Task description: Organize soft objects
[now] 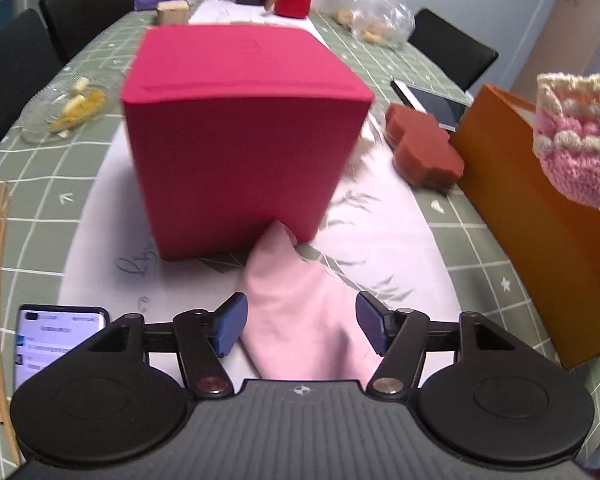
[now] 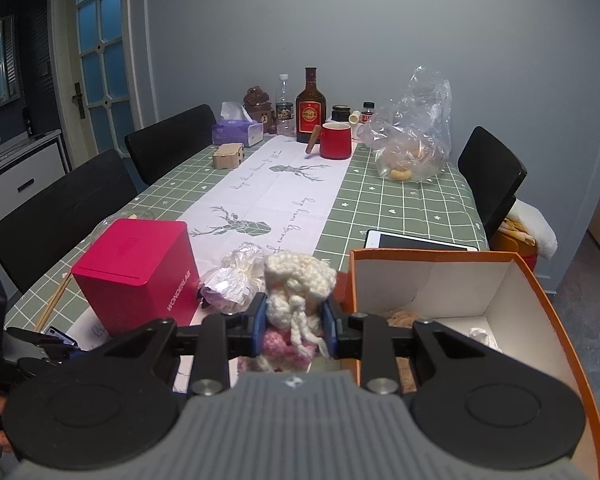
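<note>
Gripping a crocheted pouch (image 2: 296,300), cream over pink, my right tongs (image 2: 296,324) have both blue pads pressed into its sides; it hangs just beside the near-left corner of the orange box (image 2: 540,300). That box stands open at the table's right edge, white inside, with a brownish soft thing (image 2: 404,317) on its floor and a small pale scrap (image 2: 480,335) farther right; I cannot name either.

My left tongs (image 1: 298,322) stand spread wide, pads clear of the pink cloth (image 1: 304,312) that lies between them on the white runner (image 1: 380,240). The cloth's far tip touches the foot of the closed magenta box (image 1: 240,120).

Outward: crumpled wrapping (image 2: 232,280) sits between the magenta box and the pouch. A red-brown cross-shaped piece (image 1: 424,152) lies against the orange box's outer wall. A phone (image 1: 56,340) is lit at the near-left edge. A glass dish (image 1: 64,108) with yellow scraps sits near the left edge. A clear bag (image 2: 412,148) holding pale lumps sits near the far-right corner.
</note>
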Demonstrator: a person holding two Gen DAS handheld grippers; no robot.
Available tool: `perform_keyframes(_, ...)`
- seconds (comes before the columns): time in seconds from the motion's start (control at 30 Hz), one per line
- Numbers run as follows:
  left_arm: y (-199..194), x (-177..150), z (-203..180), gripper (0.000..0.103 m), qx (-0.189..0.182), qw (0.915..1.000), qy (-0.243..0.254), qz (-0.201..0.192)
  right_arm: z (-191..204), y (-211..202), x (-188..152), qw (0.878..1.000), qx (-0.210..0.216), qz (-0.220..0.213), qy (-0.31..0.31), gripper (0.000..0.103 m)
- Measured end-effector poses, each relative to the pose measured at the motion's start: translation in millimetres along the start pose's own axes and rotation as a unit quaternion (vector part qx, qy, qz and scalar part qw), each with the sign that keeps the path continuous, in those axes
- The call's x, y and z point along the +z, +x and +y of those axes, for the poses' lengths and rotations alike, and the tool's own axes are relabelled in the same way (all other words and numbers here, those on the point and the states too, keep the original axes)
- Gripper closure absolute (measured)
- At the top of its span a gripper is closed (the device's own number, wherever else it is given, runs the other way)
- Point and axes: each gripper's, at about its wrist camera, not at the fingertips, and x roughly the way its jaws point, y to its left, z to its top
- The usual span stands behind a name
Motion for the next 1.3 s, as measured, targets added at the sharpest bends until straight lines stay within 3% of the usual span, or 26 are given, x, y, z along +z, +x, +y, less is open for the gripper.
perform_keyframes(0.13,10,-9,-7,0.021,0.062,0.9978,0.022,0.007,-2,3,-1,1.000,-0.001,0.004,-0.001,0.075)
perform_keyframes(0.23,10,-13,-11,0.018,0.075,0.9966,0.033,0.005,-3,5,-2,1.000,-0.001,0.006,-0.001,0.074)
perform_keyframes(0.27,10,-14,-13,0.024,0.068,0.9969,0.039,0.002,-2,6,-2,1.000,-0.001,0.007,-0.001,0.074)
perform_keyframes(0.47,3,-19,-29,0.093,0.032,0.9966,0.076,0.003,2,9,-1,1.000,0.001,0.008,-0.001,0.074)
perform_keyframes(0.5,2,-20,-30,0.098,0.032,0.9963,0.079,0.004,3,9,-1,1.000,0.002,0.008,-0.003,0.074)
perform_keyframes(0.8,-31,-12,-45,0.099,-0.002,0.9943,0.103,-0.027,-2,3,-2,1.000,0.003,0.005,0.001,0.074)
perform_keyframes(1.03,-67,15,-60,0.099,-0.046,0.9919,0.103,-0.058,-11,-7,-2,1.000,0.003,-0.003,0.013,0.074)
perform_keyframes(1.3,-101,53,-107,0.099,-0.091,0.9817,0.135,-0.100,-28,-30,2,0.999,-0.002,-0.027,0.040,0.074)
